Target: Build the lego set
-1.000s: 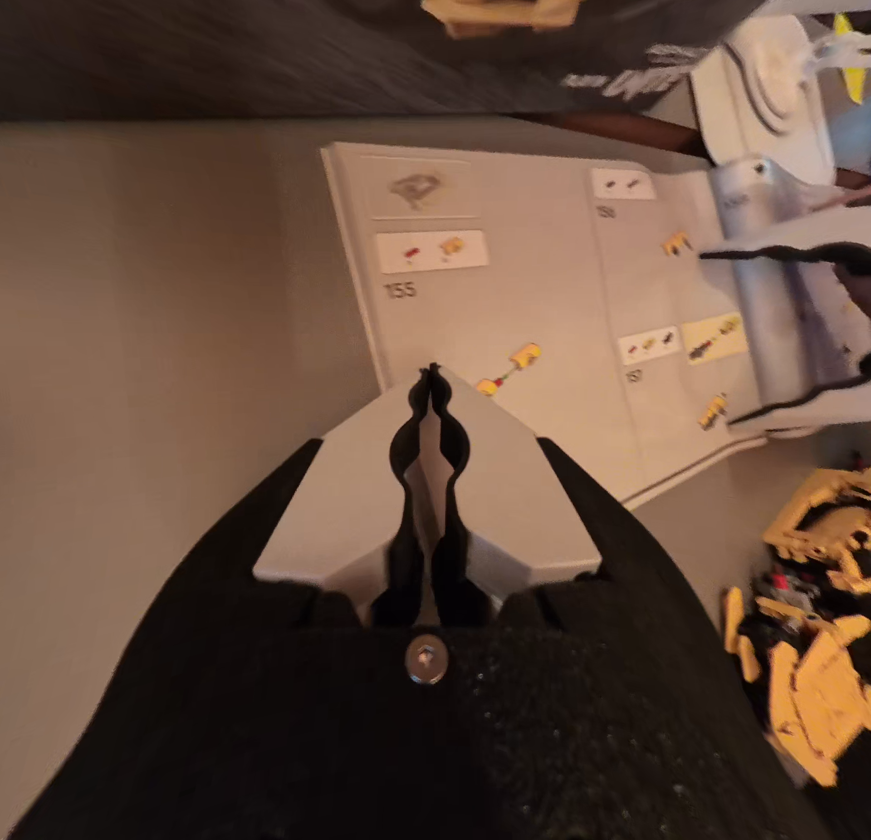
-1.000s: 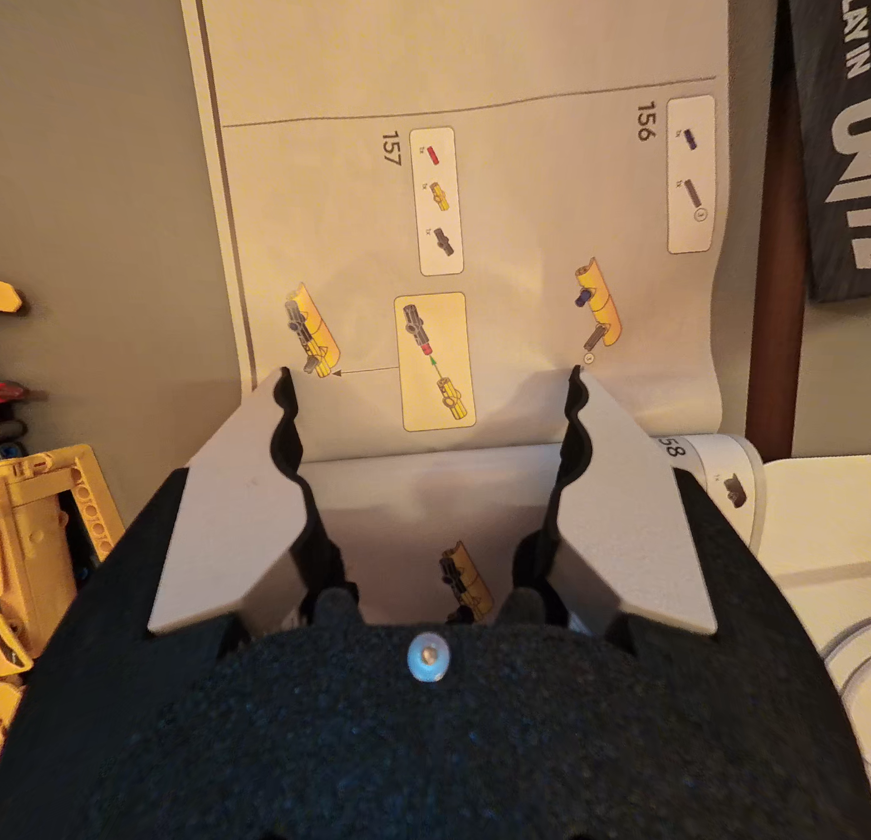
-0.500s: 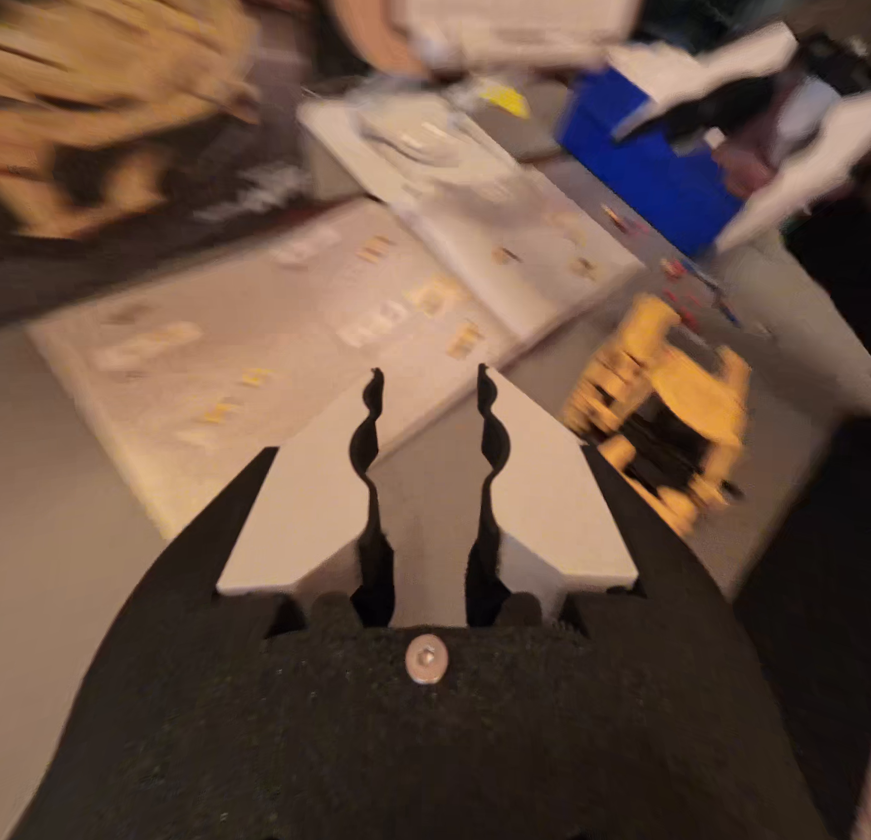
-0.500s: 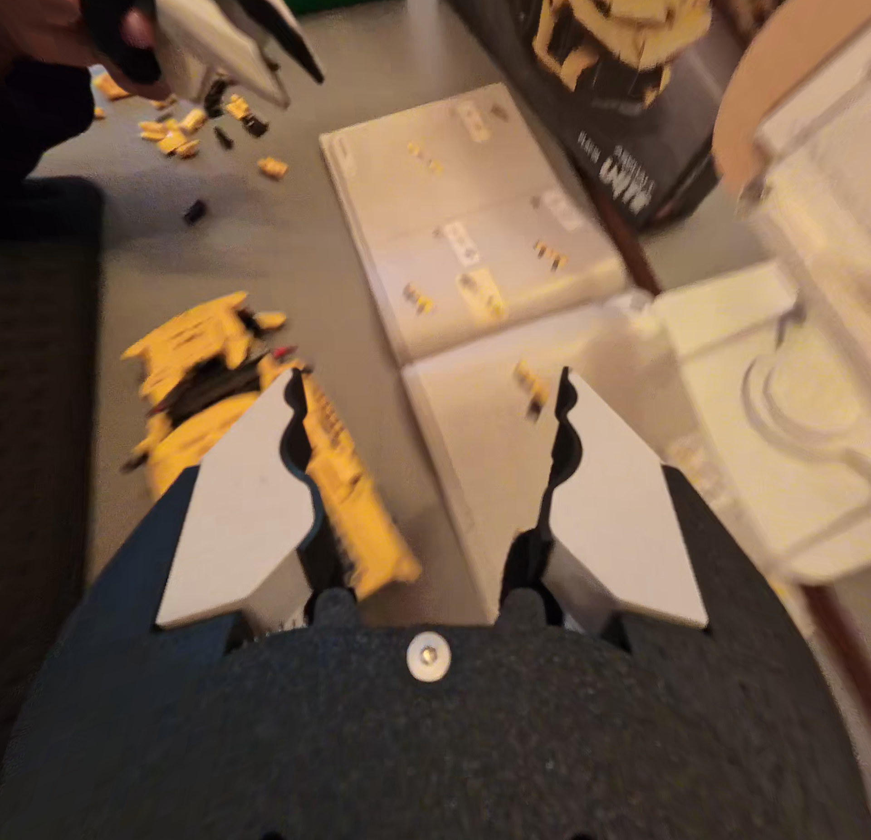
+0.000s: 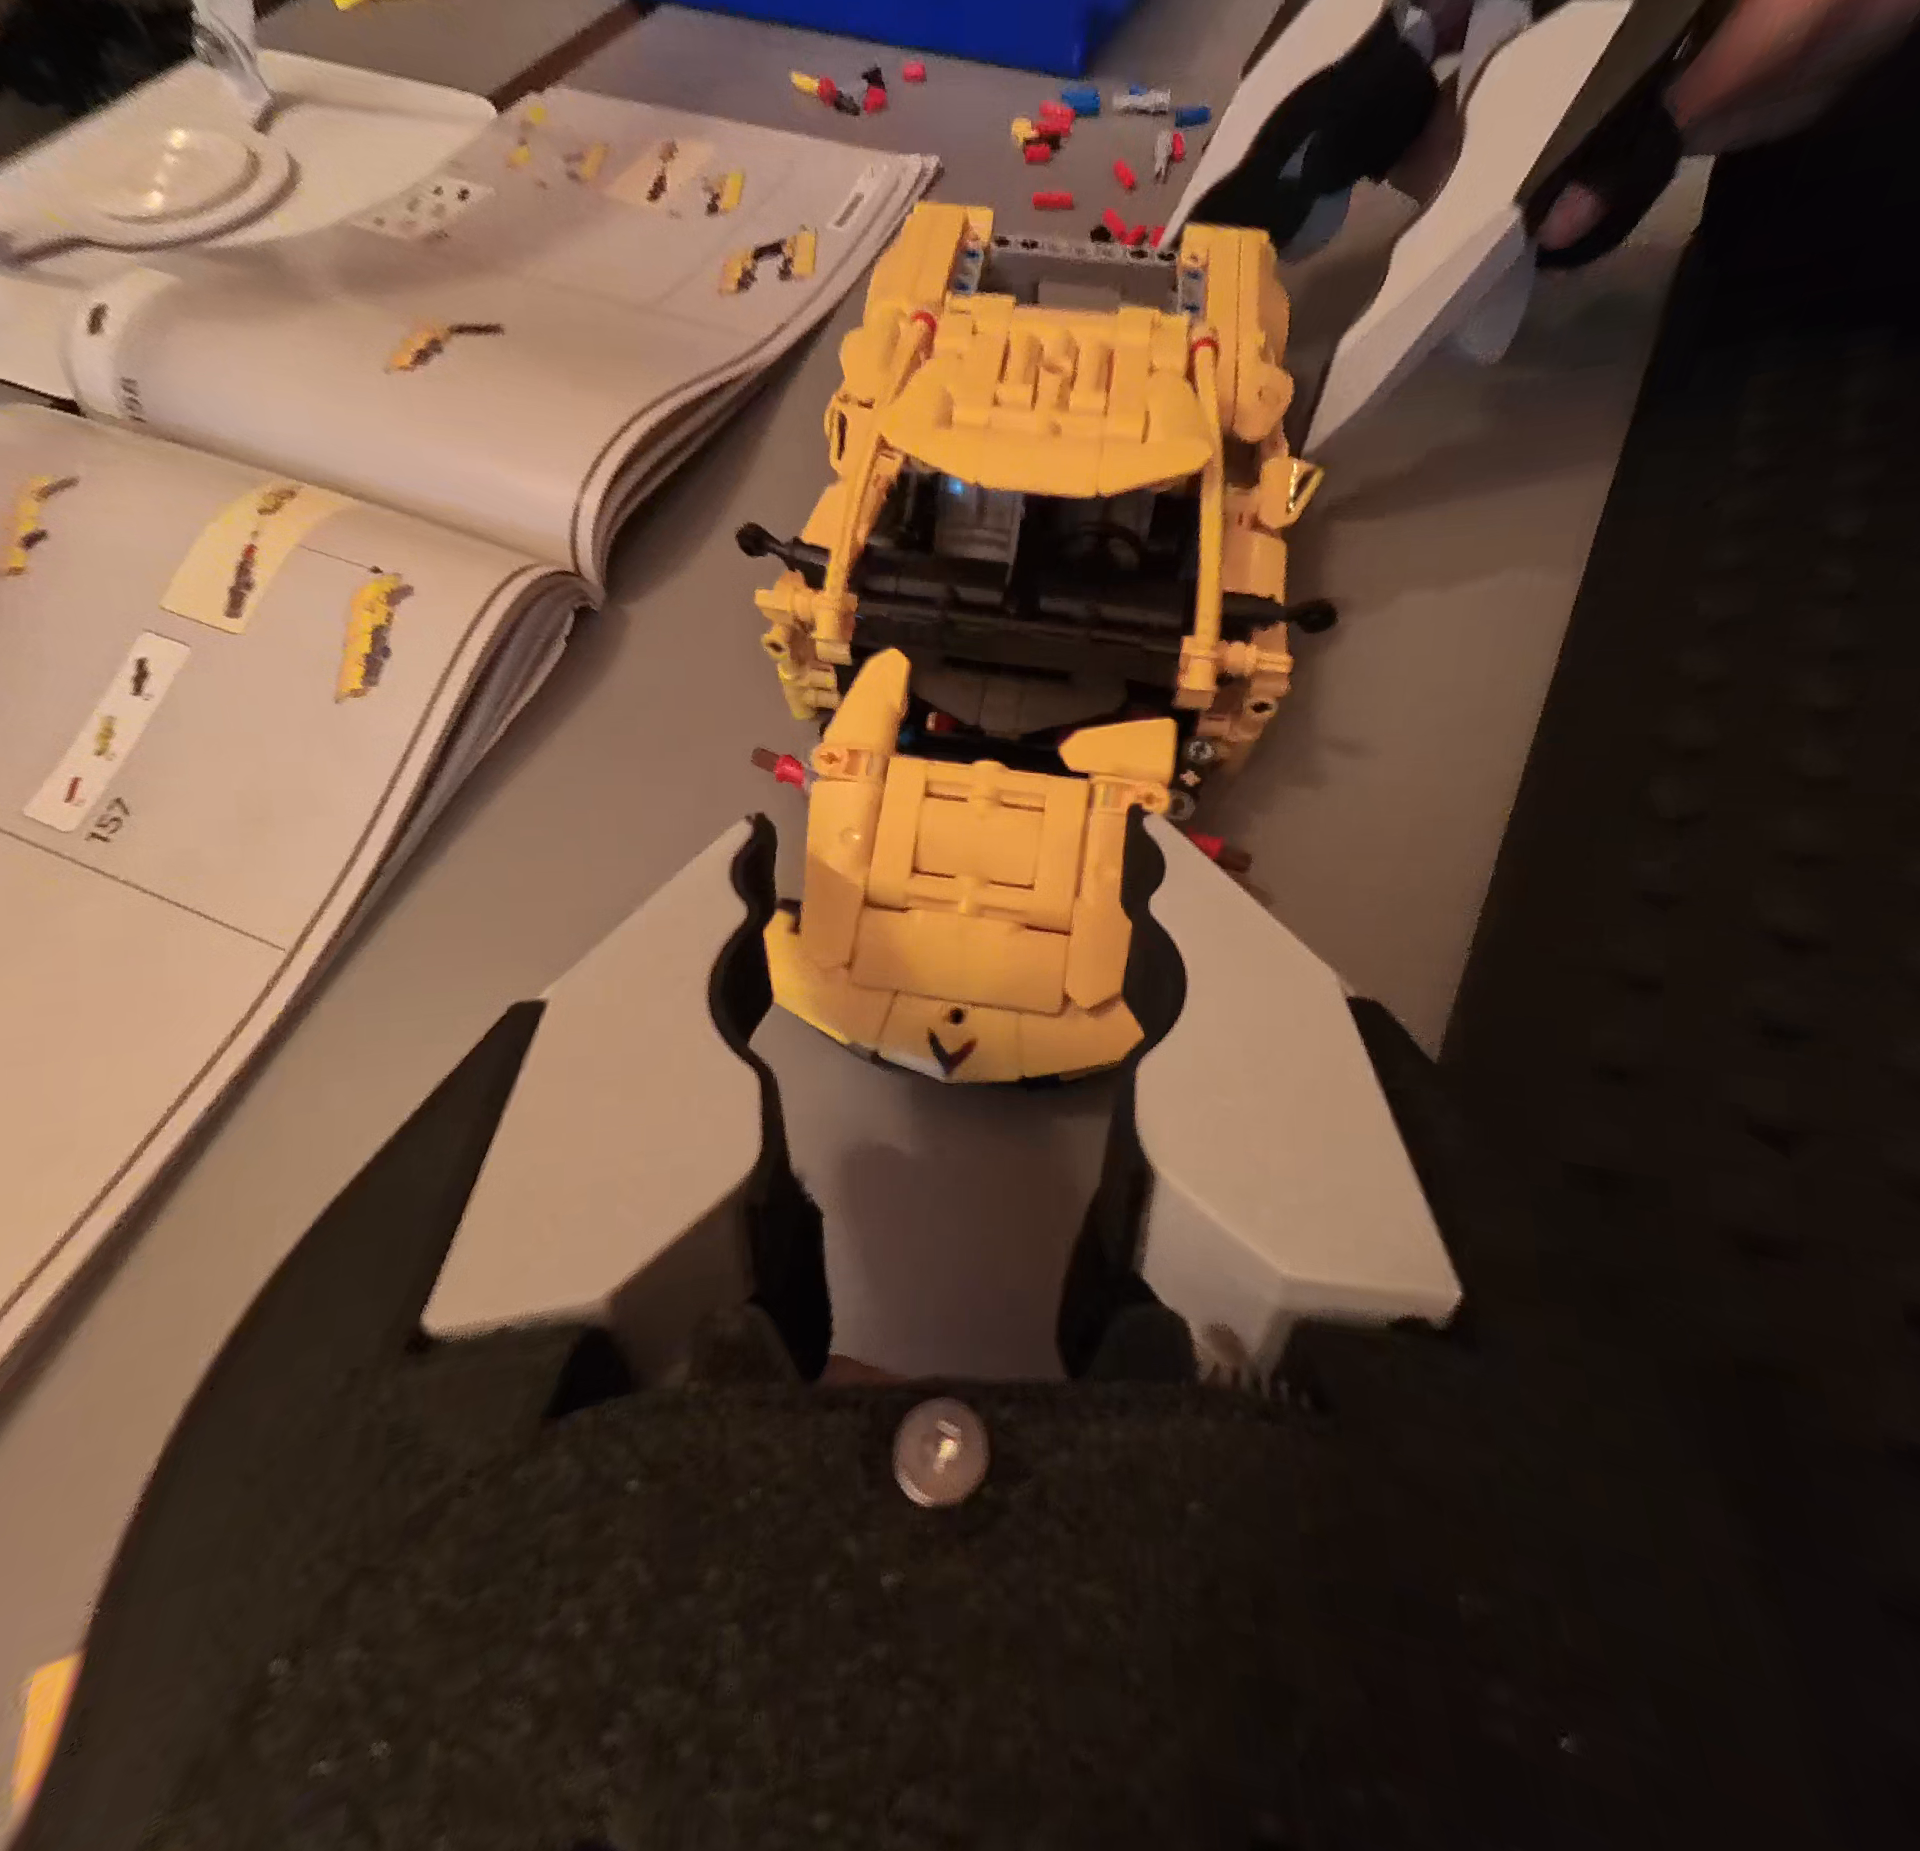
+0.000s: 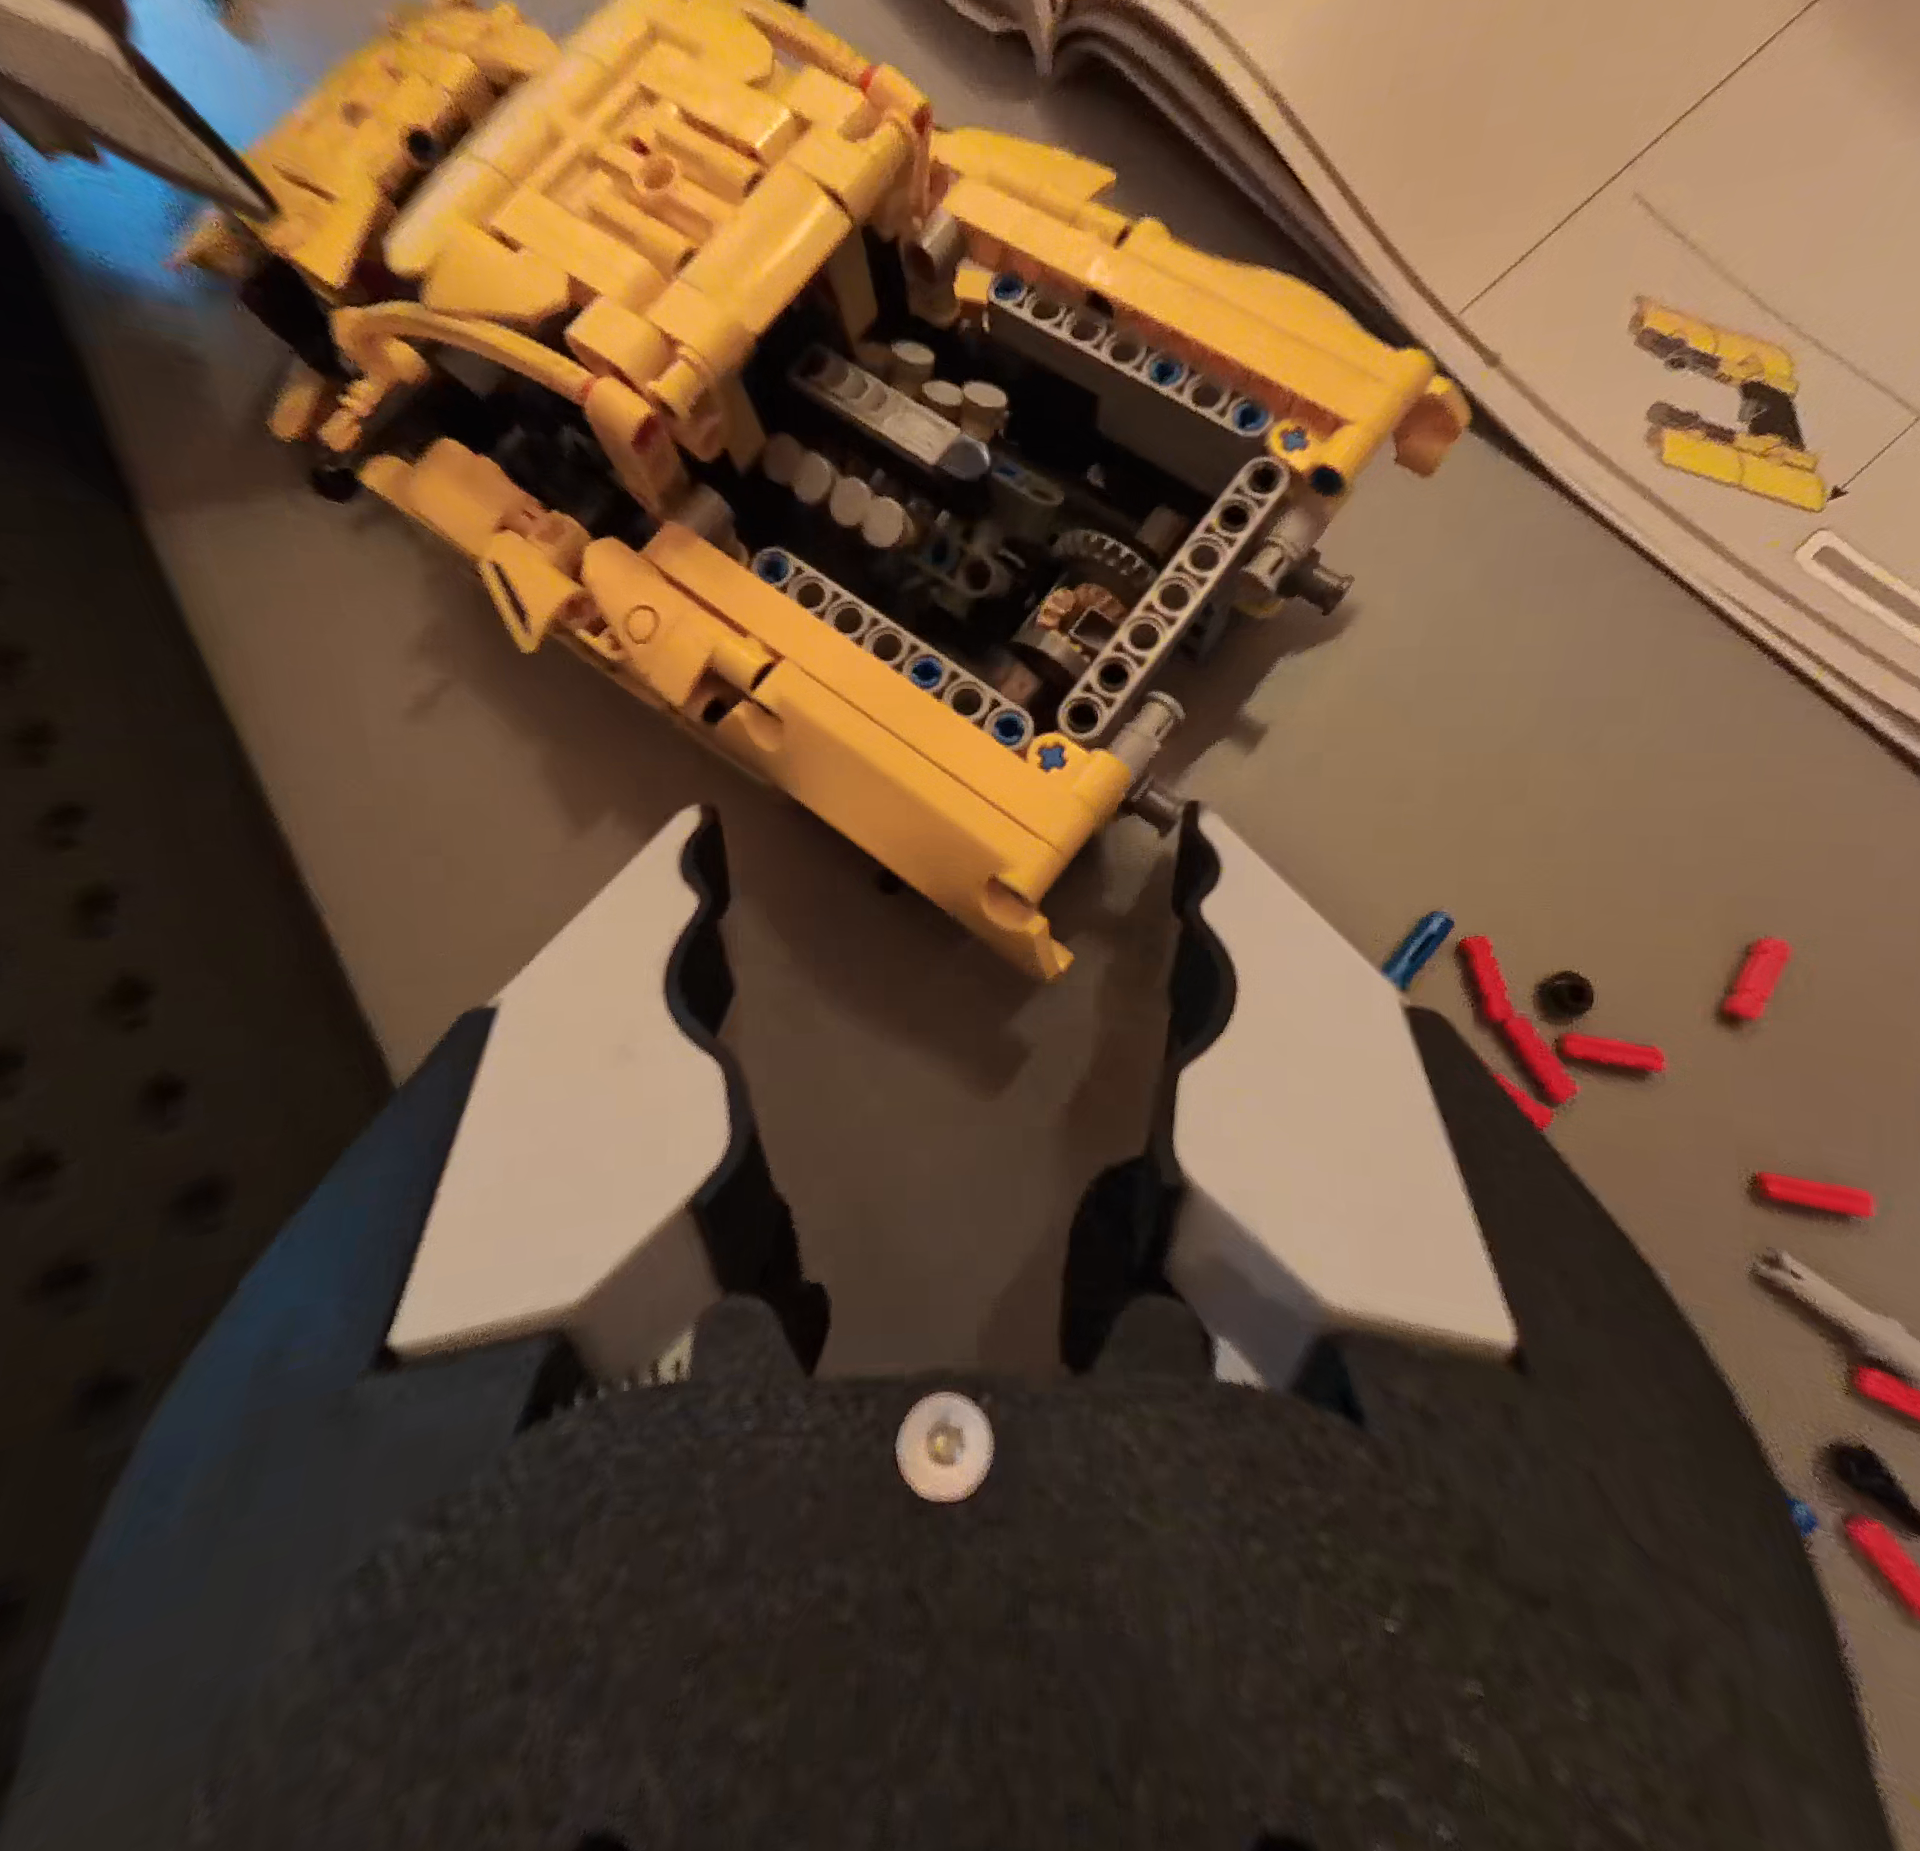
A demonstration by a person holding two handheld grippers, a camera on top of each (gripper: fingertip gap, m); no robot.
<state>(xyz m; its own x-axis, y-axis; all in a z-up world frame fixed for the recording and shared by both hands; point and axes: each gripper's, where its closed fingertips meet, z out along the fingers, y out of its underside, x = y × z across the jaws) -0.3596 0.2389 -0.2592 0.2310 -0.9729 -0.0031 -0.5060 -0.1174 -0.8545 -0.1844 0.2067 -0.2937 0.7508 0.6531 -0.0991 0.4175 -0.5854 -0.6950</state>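
You work in dim, warm light; both views smear with motion blur, worst toward the edges, where the wide-angle lens bends lines.

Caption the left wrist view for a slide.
Open left gripper straddles the yellow Lego car's nose beside the open manual.

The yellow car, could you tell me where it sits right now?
Left wrist view: the car sits mid-table, right of the open manual, nose between the left gripper jaws.
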